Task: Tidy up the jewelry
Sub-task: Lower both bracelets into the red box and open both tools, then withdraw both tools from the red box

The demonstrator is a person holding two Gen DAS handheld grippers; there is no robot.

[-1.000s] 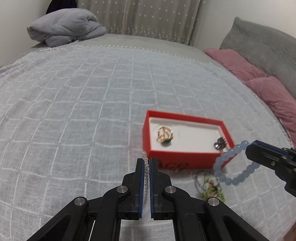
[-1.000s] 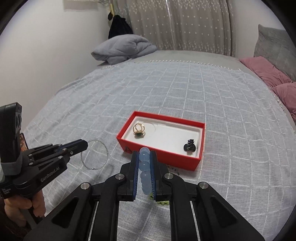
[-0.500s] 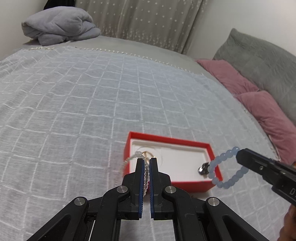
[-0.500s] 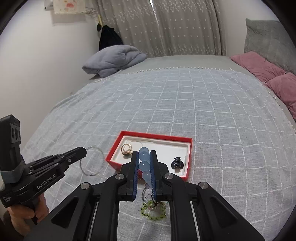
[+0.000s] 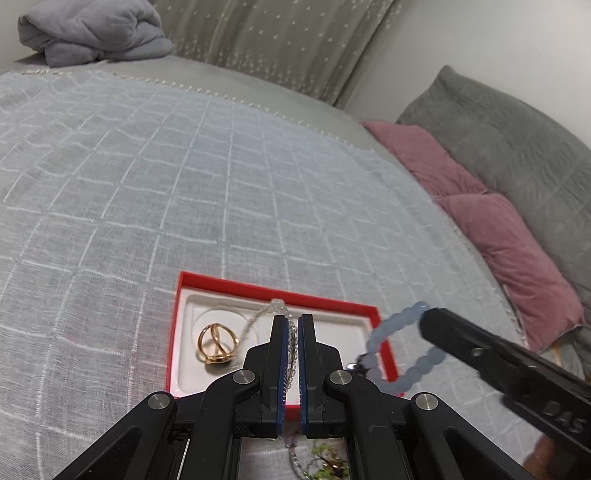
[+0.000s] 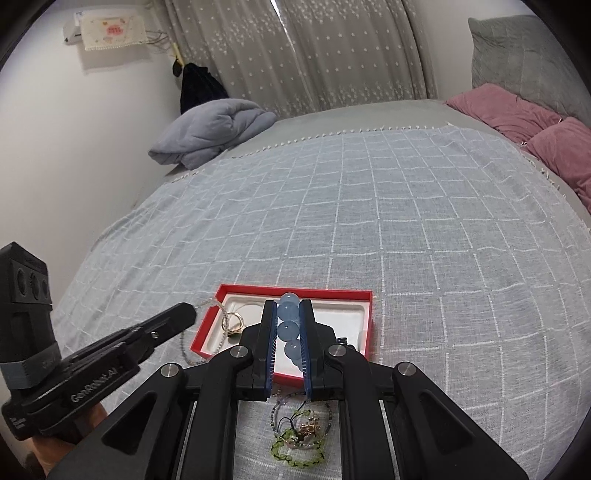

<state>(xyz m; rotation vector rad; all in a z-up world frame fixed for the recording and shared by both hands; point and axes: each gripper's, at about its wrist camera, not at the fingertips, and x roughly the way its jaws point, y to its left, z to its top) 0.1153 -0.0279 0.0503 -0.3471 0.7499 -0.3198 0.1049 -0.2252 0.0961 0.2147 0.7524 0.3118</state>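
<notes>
A red box [image 5: 280, 291] with a white inside is lying open on the bed. A gold ring [image 5: 217, 343] is sitting in its left part. A string of tiny clear beads [image 5: 258, 317] is hanging over the box. A bracelet of big pale blue beads [image 5: 402, 350] is hanging over its right edge. A green bead bracelet [image 6: 295, 448] is lying on the bed, just beside the box.

Bed w/ grey grid-pattern bedspread [image 6: 406, 229], fringed along far edge. Folded grey-blue blanket [image 6: 210, 131] at far left corner of bed; also in left wrist view [image 5: 92, 31]. Two pink pillows [image 5: 491, 229] along right side, grey cushion [image 5: 517, 140] behind them against wall. Star-dotted grey curtain [image 6: 332, 51] at back. Dark garment [image 6: 197, 86] hangs beside curtain. Wall-mounted AC unit w/ cloth cover [image 6: 107, 29], upper left.
</notes>
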